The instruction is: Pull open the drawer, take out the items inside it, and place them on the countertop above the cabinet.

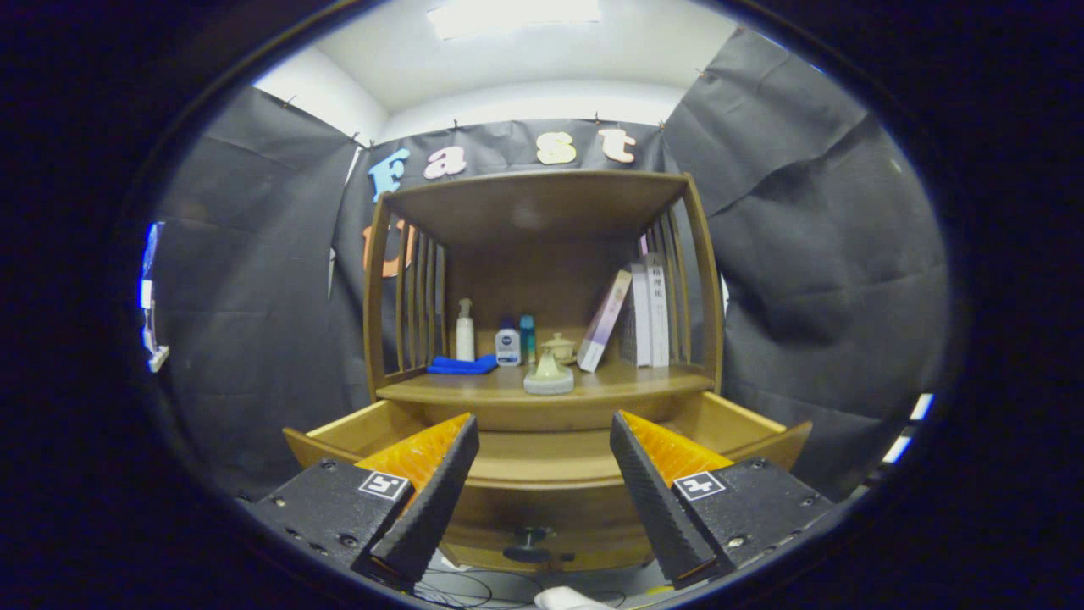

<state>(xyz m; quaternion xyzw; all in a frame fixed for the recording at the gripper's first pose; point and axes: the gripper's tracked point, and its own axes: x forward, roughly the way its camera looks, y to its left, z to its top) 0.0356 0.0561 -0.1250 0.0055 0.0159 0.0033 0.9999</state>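
Tongs spread wide, holding nothing, over the pulled-out wooden drawer; it looks stiff and heavyish, best grabbed by its dark round knob.

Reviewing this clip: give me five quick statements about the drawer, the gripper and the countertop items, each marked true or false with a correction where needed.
1. The drawer is pulled open. True.
2. The gripper is shut on the drawer knob. False: its fingers are spread apart, holding nothing, with the knob low between them.
3. A blue cloth lies on the countertop beside a white pump bottle. True.
4. The books lie flat in a stack. False: they stand at the shelf's right end, one leaning.
5. A pale lidded item sits near the countertop's front edge. True.
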